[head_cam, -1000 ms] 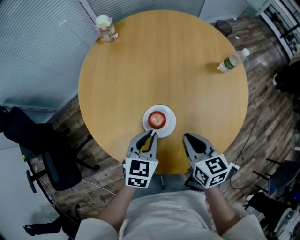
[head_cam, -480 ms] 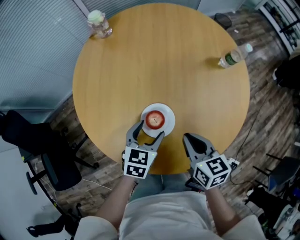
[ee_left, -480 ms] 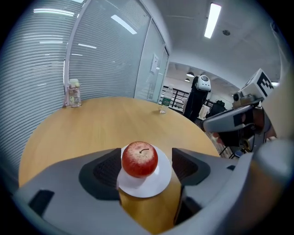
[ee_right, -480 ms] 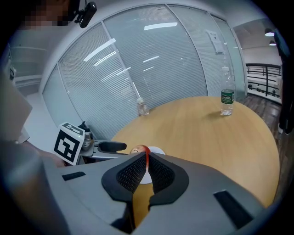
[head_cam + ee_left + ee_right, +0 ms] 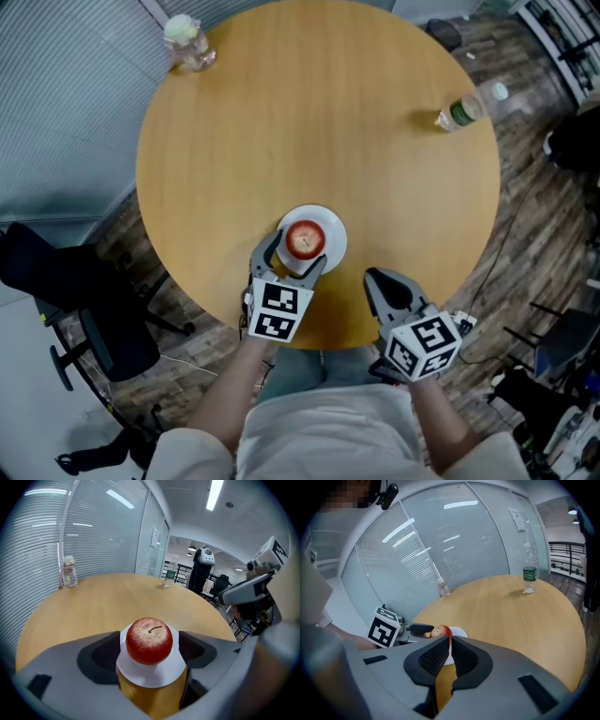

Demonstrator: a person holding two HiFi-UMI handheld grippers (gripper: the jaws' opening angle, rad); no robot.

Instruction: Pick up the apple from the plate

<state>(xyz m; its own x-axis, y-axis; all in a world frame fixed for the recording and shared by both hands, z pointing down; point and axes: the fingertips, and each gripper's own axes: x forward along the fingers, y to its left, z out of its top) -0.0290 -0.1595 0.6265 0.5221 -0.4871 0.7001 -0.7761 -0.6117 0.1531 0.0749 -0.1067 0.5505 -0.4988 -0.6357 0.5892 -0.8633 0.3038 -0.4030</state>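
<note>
A red apple (image 5: 305, 240) sits on a small white plate (image 5: 330, 228) near the front edge of the round wooden table (image 5: 319, 122). My left gripper (image 5: 292, 257) reaches over the plate's near rim. Its jaws have just been opening and now stand wide, one on each side of the apple (image 5: 149, 640), with gaps between the pads and the fruit. The plate (image 5: 151, 679) shows below the apple in the left gripper view. My right gripper (image 5: 380, 281) is shut, empty, to the right of the plate, and from there the apple (image 5: 440, 631) peeks over its fingers.
A clear water bottle (image 5: 461, 111) with a green label stands at the table's far right. A glass jar (image 5: 185, 42) stands at the far left edge. A black office chair (image 5: 84, 291) is on the floor to the left.
My left gripper has moved forward over the plate and its jaws have gone from shut to wide open around the apple. The right gripper has stayed put.
</note>
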